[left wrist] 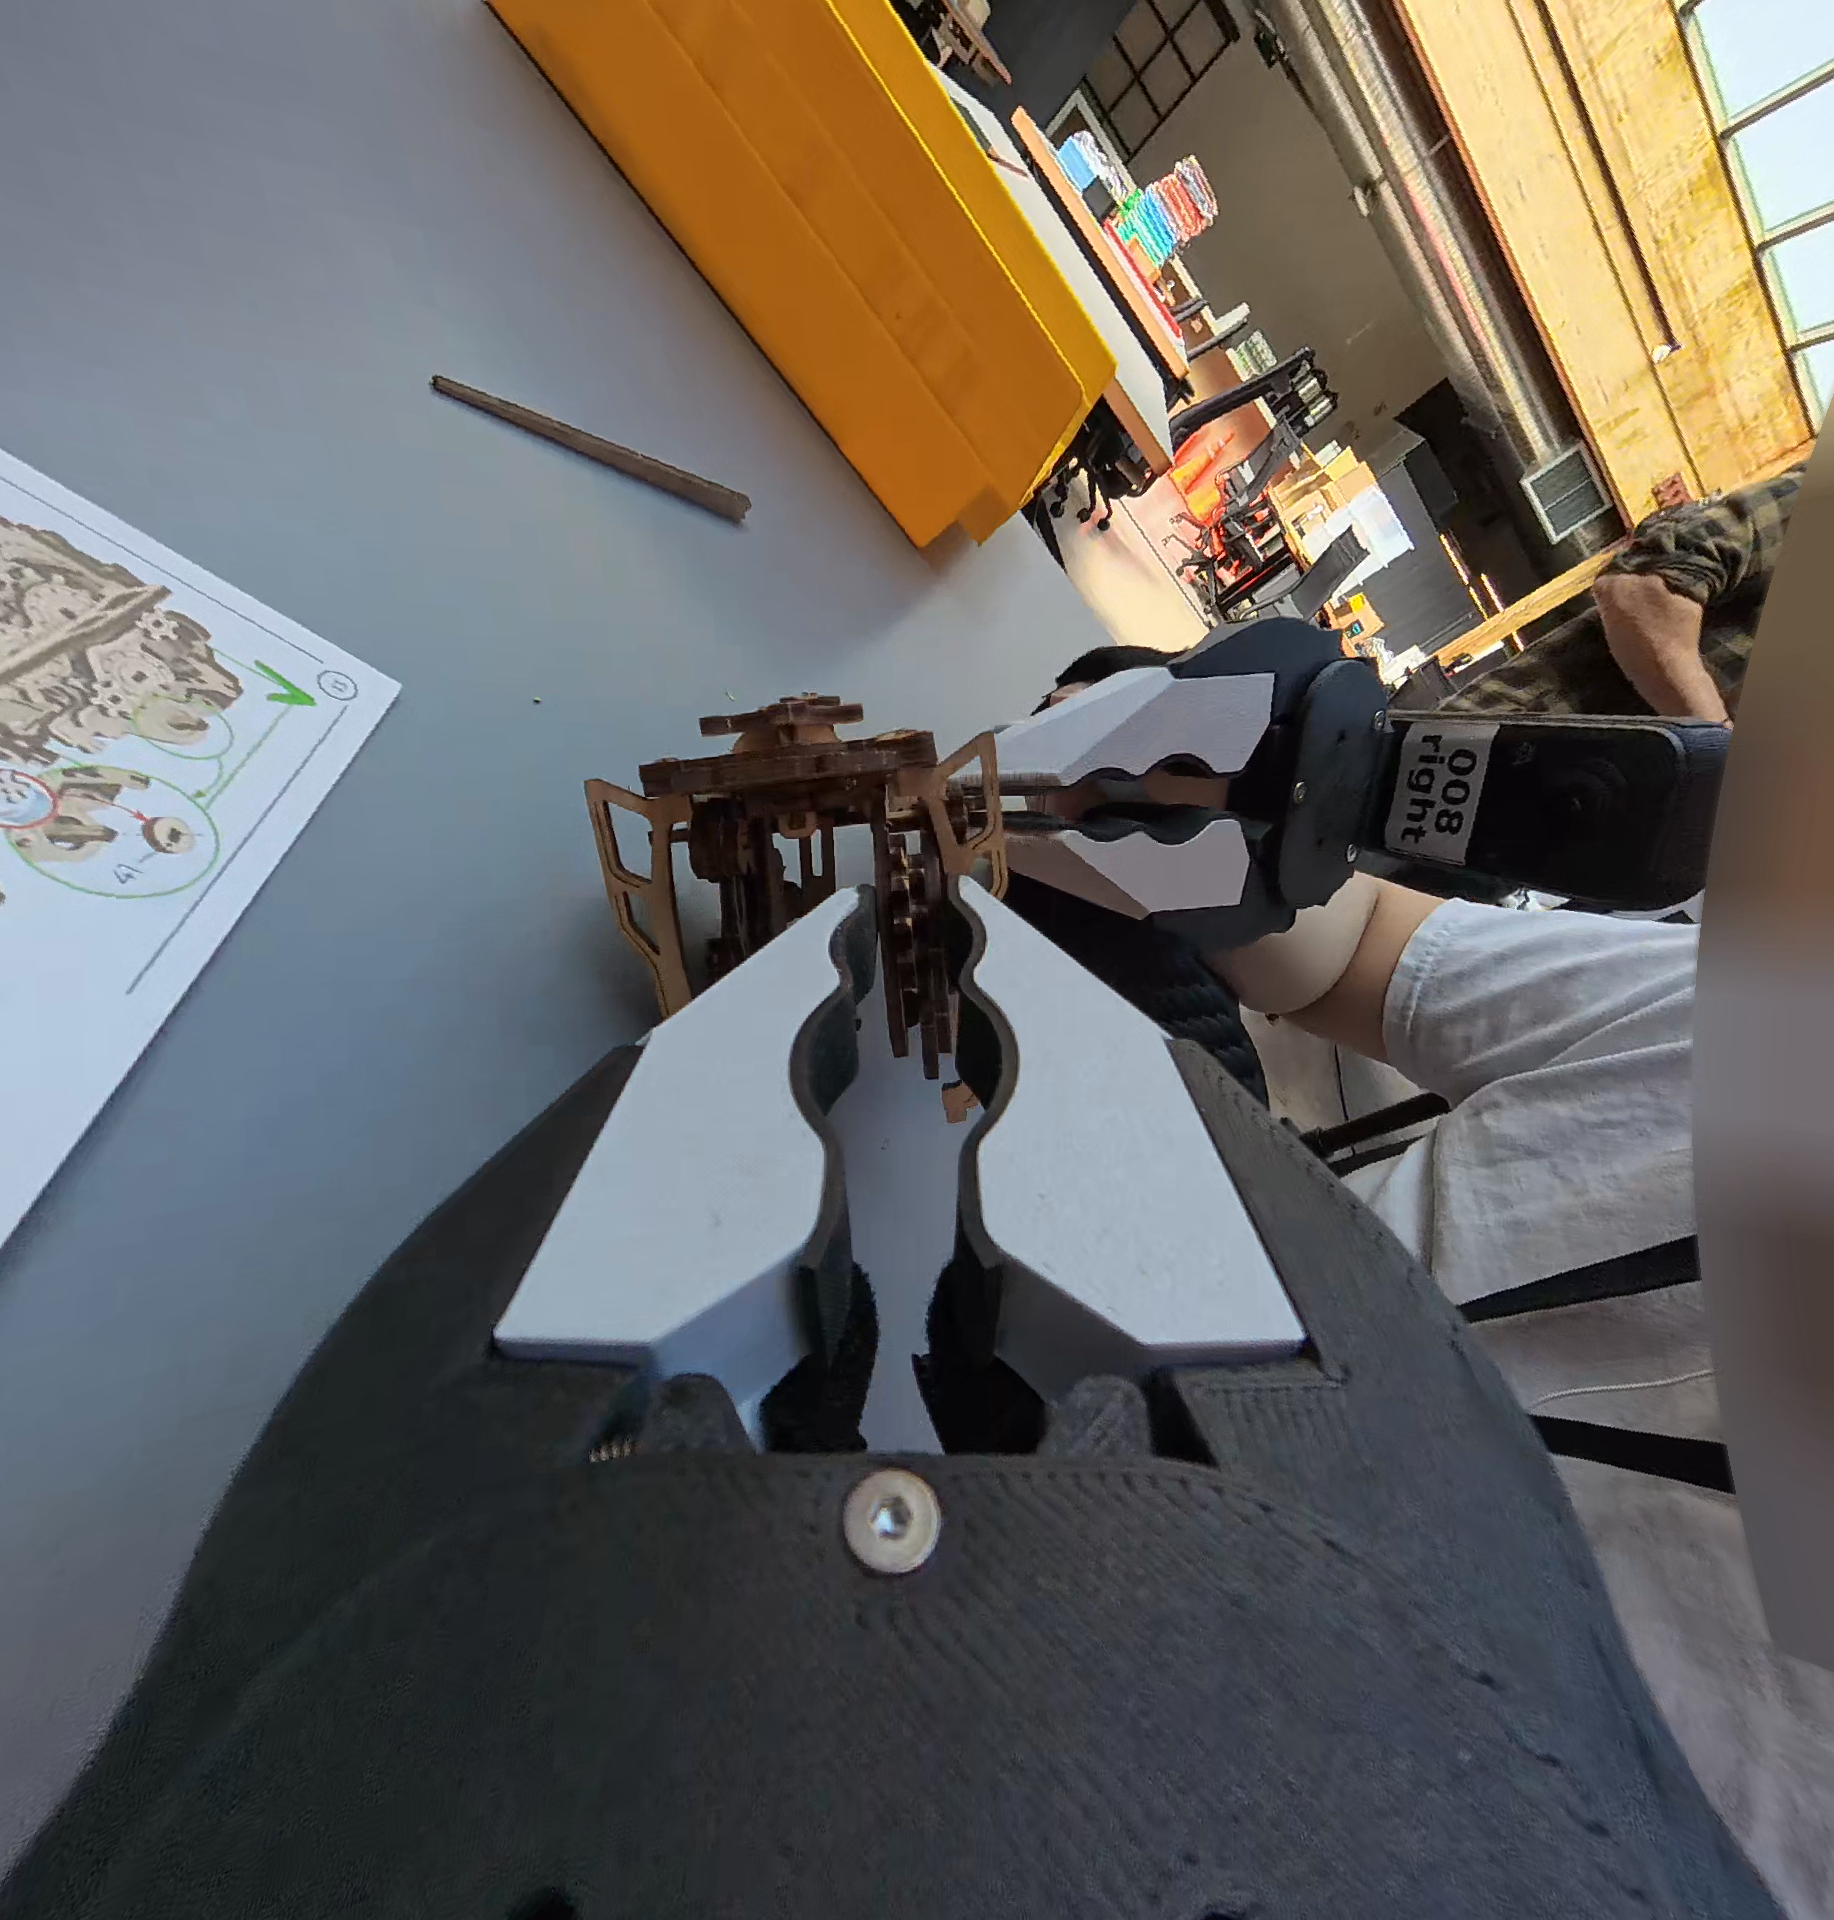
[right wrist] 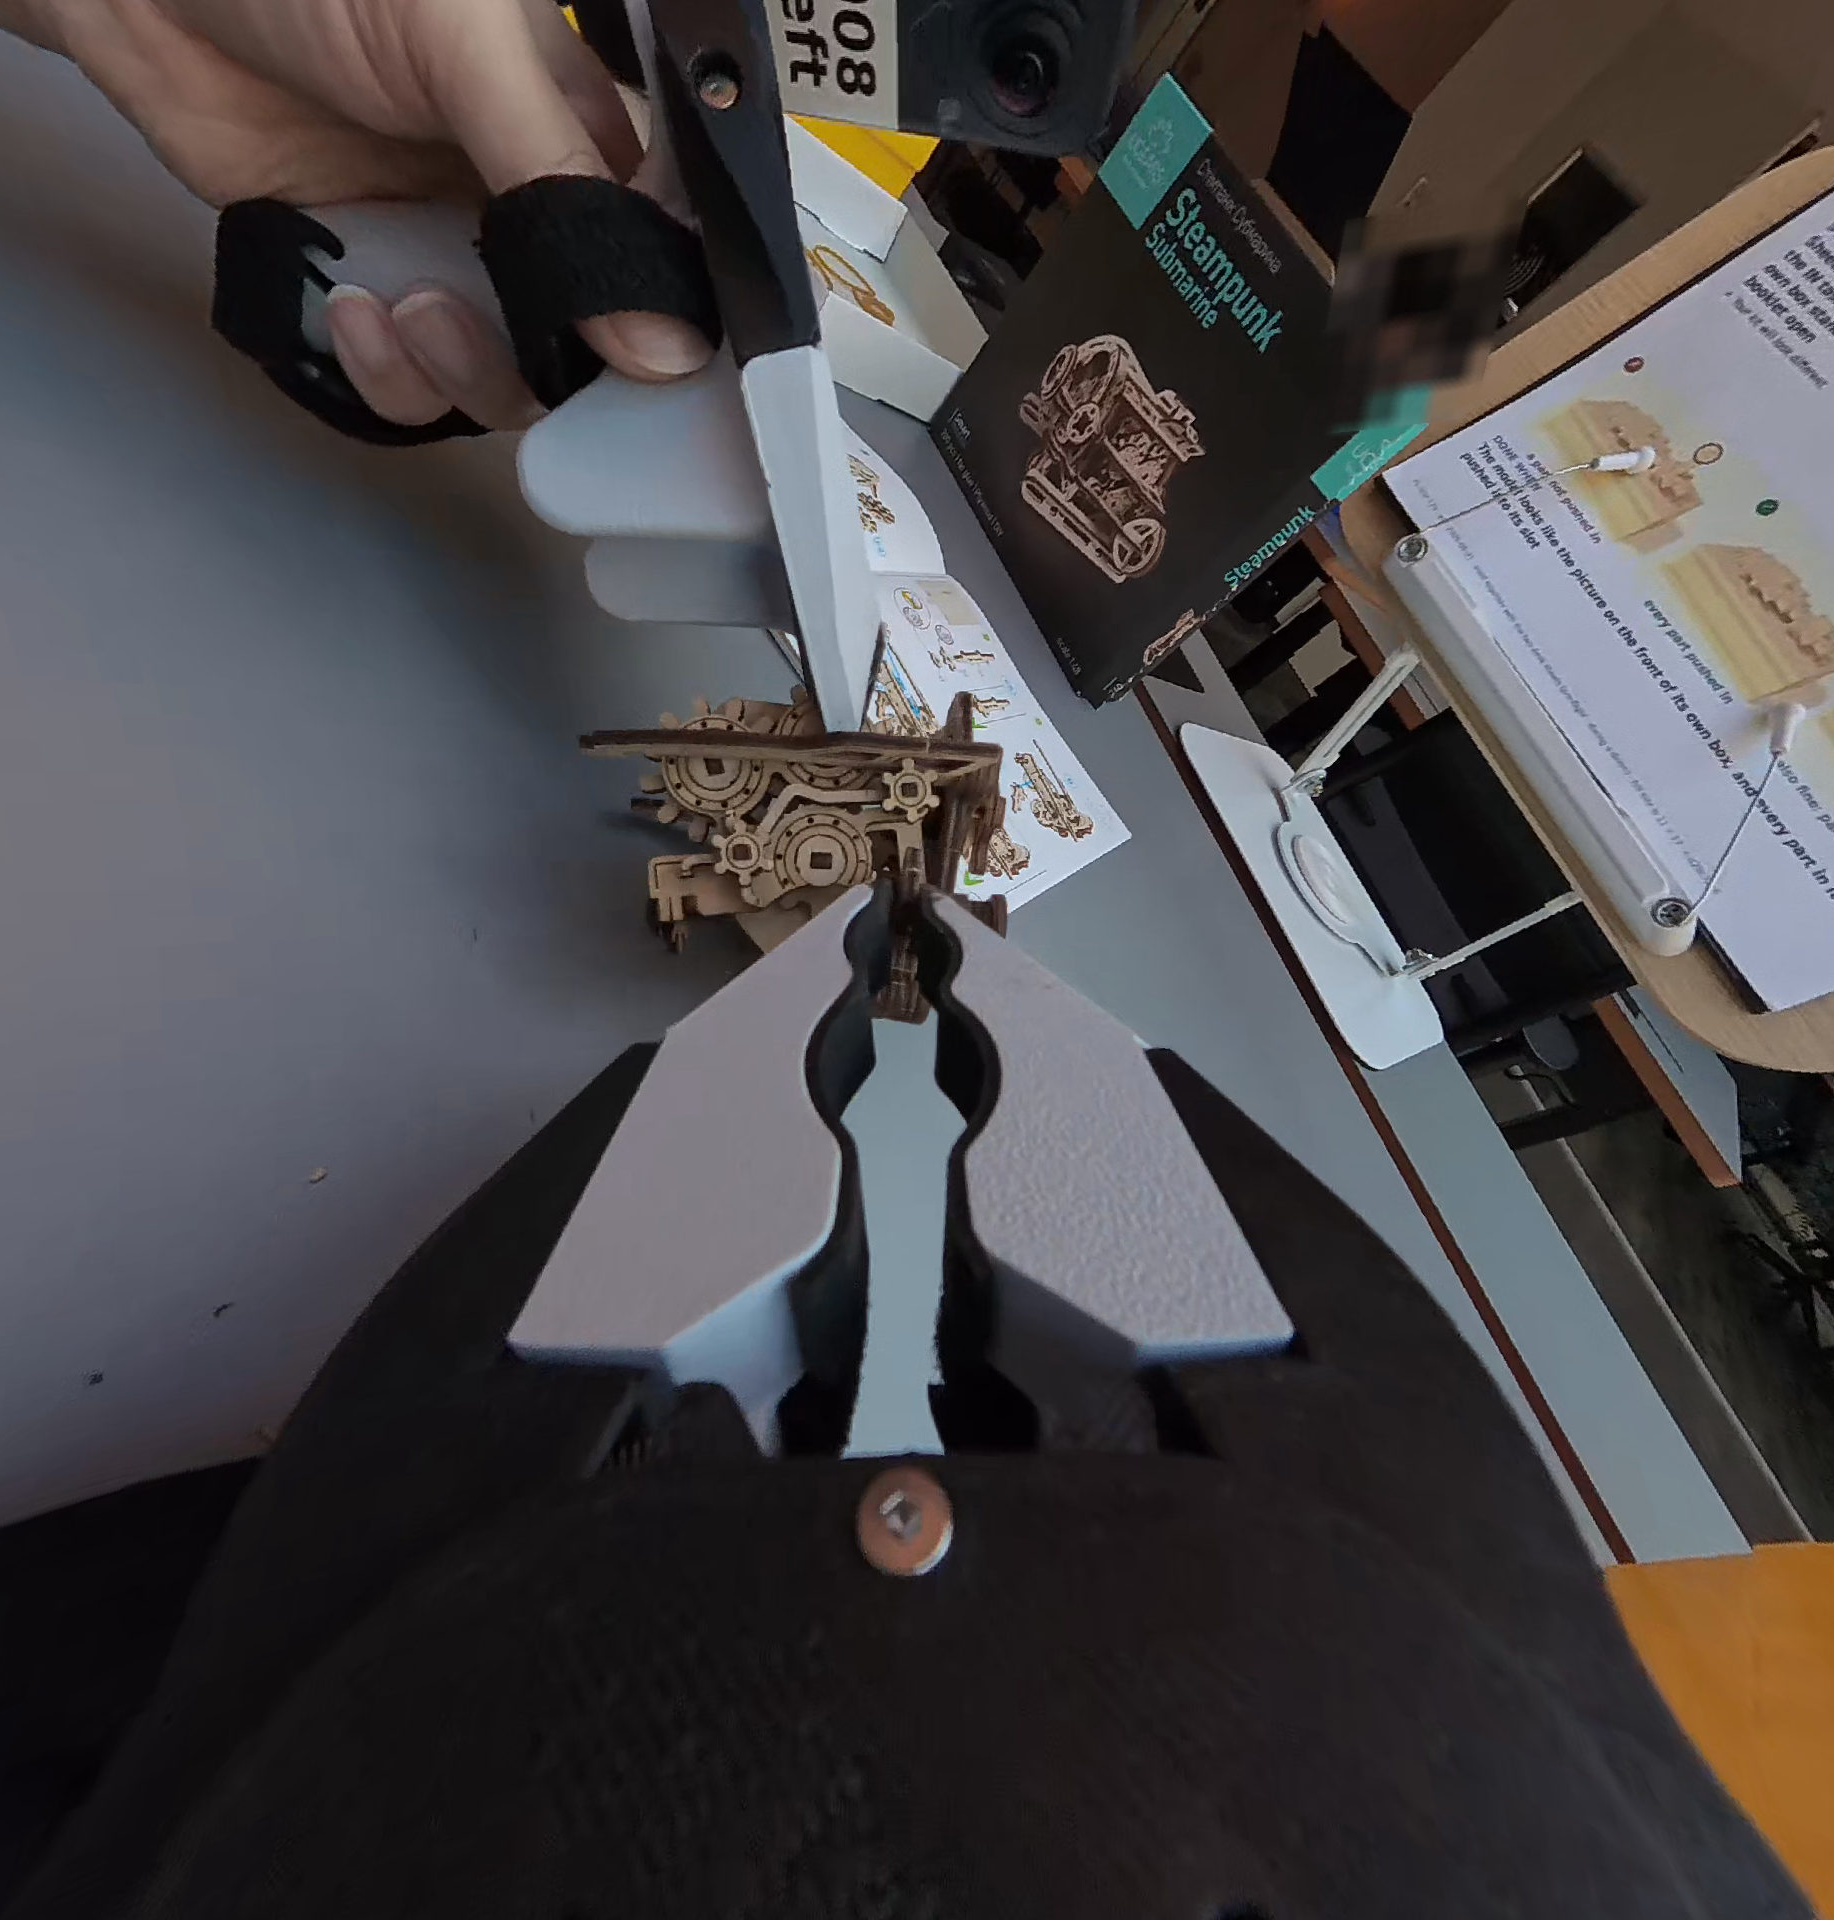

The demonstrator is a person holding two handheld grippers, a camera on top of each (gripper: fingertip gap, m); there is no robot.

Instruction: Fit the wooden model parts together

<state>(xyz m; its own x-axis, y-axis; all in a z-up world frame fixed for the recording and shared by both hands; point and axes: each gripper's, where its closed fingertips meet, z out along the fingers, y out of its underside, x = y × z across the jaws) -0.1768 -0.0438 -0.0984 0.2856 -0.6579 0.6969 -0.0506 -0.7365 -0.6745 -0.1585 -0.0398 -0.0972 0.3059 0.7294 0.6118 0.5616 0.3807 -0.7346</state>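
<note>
While both grippers are pinching the wooden model [left wrist: 788, 831] on the gray table [left wrist: 269, 260], the thin parts are looking easy to snap. The left gripper [left wrist: 918, 904] is squeezing narrow on a gear plate, and the right gripper [right wrist: 897, 914] is squeezing narrow on a small piece at the model's side. Pushing crooked or too hard is risking a crack or a slip. Farther off, a loose stick [left wrist: 591, 449] and the paper guide [left wrist: 113, 779] are lying apart, leaving open room, and the yellow bin [left wrist: 840, 239] is sitting by the far edge.
</note>
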